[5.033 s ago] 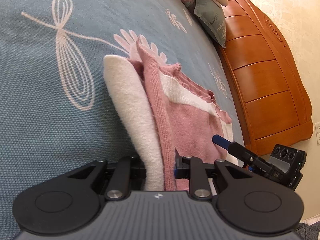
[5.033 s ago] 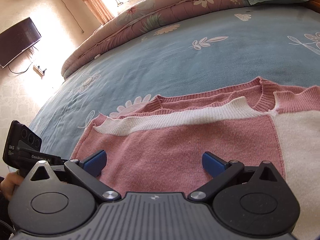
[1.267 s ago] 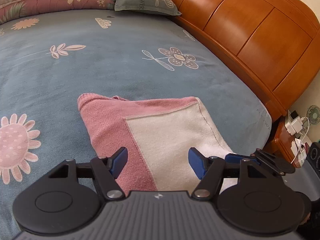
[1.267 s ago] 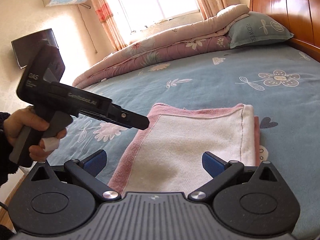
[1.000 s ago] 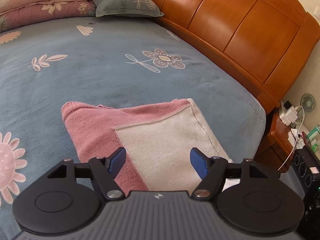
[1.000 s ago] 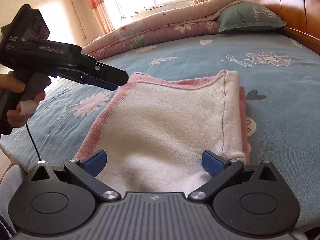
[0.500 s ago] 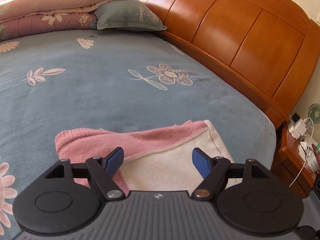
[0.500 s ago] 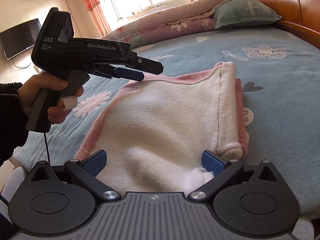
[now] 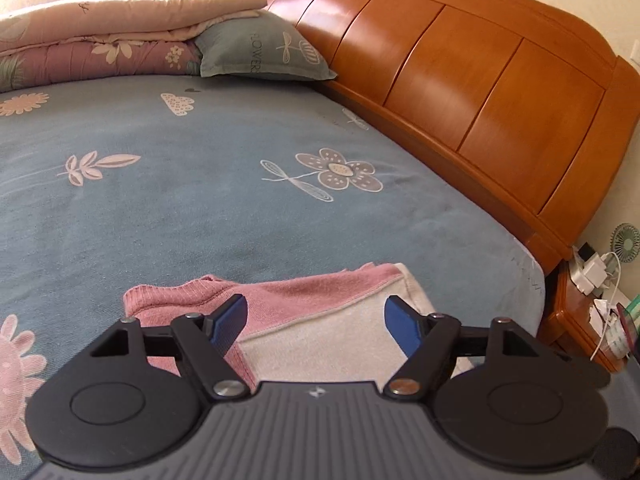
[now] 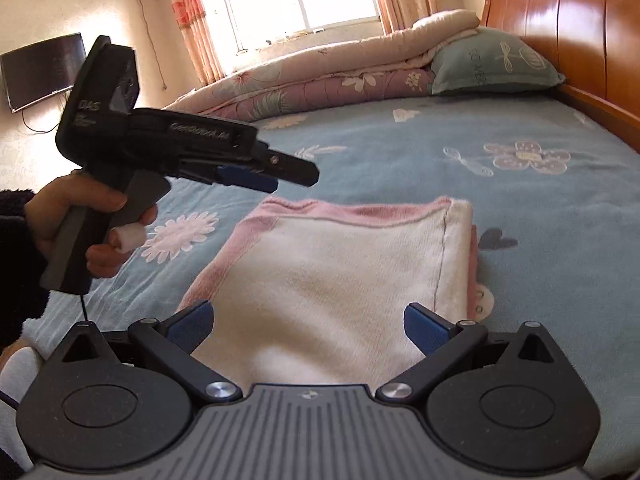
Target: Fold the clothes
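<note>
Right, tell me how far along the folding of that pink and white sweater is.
Done: the pink and white knitted sweater lies folded into a compact rectangle on the blue flowered bedspread. In hand: nothing; the left gripper and right gripper are both open above it. Left: no other clothes are in view.

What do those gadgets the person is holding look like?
Each gripper is black with two blue-padded fingers on hinged links and round discs. The left gripper has a pistol handle, white lettering and a thin cable. The person wears a dark fuzzy sleeve.
</note>
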